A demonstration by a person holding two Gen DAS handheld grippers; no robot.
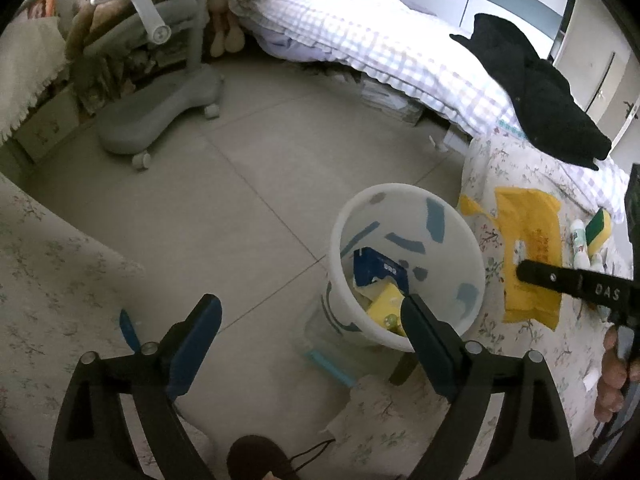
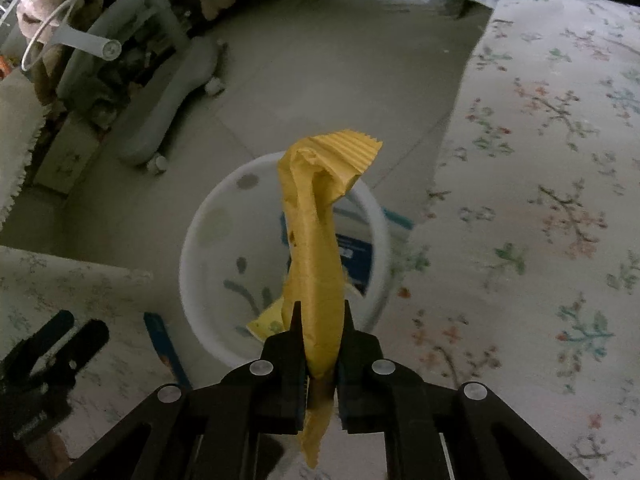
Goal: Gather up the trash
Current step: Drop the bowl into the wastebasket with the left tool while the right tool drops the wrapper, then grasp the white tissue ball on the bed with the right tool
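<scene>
The yellow wrapper (image 2: pixel 316 248) is pinched in the right gripper (image 2: pixel 320 320), hanging above the white bin (image 2: pixel 192 264), not yet dropped. The bin already holds a blue box (image 1: pixel 380 270) and yellow scraps. The left gripper (image 1: pixel 312 312) hovers spread and empty; a sponge (image 1: pixel 600 226) and small bottle (image 1: pixel 580 240) appear left on the bed.

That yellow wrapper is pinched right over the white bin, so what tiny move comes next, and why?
Probably open the right gripper and let go. Its jaws clamp the yellow wrapper, which in the right wrist view hangs over the white bin, so it should likely drop in among the trash there.
</scene>
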